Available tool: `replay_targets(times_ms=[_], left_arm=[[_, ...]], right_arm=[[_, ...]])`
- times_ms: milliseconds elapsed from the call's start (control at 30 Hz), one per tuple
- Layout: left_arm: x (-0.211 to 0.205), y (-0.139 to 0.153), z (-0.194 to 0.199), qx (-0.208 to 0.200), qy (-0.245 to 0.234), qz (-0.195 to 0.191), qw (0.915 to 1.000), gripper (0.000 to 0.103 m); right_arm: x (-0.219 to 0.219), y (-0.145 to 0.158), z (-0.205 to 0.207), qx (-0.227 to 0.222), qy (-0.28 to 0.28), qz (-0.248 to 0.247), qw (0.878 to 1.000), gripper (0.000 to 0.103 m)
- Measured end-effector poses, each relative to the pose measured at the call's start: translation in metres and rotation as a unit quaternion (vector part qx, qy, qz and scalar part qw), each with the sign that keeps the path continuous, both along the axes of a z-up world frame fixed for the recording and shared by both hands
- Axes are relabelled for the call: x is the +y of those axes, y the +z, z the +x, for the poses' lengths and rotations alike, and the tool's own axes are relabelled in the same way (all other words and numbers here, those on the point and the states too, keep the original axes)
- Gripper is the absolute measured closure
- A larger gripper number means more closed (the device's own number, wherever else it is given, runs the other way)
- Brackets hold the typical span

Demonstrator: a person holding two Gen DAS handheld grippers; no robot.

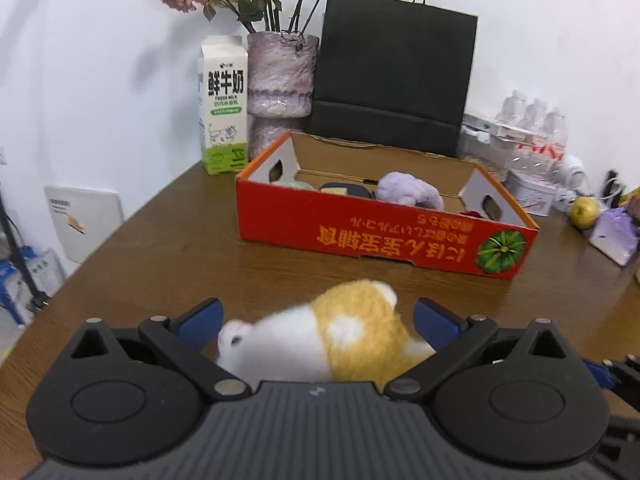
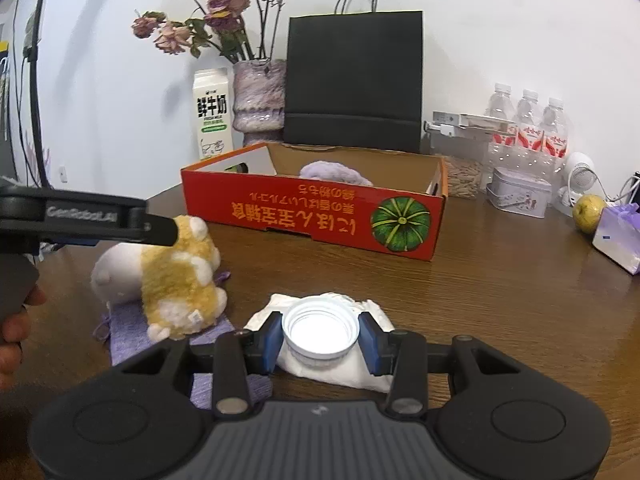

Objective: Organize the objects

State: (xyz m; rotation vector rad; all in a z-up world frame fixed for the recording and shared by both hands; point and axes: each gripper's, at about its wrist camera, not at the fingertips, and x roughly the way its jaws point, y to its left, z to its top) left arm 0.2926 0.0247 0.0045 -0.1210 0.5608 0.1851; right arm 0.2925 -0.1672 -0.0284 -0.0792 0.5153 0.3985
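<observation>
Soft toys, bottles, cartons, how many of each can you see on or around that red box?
Plush toys: 2, orange-and-white plush, purple plush in the red box
Water bottles: 3
Milk carton: 1
Black paper bag: 1
White cap: 1
Total: 8

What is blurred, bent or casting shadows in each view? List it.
Left wrist: the plush hamster between the open fingers is soft and smeared; the table edge bows from fisheye distortion. Right wrist: the white cap is sharp; the dried roses throw faint wall shadows.
</observation>
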Motion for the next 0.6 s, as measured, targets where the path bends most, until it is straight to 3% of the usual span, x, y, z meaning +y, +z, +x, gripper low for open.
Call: replay_targets(times_ms=[167,267,367,467,600], left_arm=[[-0.006,-0.014,0.032,0.075,0.035,0.004,0.9965,0.000],[-0.013,-0.024,0.027,0.053,0.030,0.041,0.9973,0.000],[-0.016,-0.024,0.018,0.042,-0.016,0.068,0.9967,0.004],[-0.007,-0.020,0.013,0.041,-0.078,0.072,0.9935,0.020],[-0.004,-0.015,0.013,0.054,-0.138,0.093,0.9846,0.022]], right_arm=[[-0.010,-0.001,0.009,0.011,-0.020,0.010,1.000,0.064],[-0.013,-0.002,0.011,0.015,-0.020,0.014,1.000,0.064],[-0.013,-0.001,0.009,0.013,-0.013,0.017,1.000,0.064],[-0.013,0.000,0.007,0.010,-0.007,0.021,1.000,0.064],[-0.012,0.003,0.005,0.007,-0.001,0.024,1.000,0.064]])
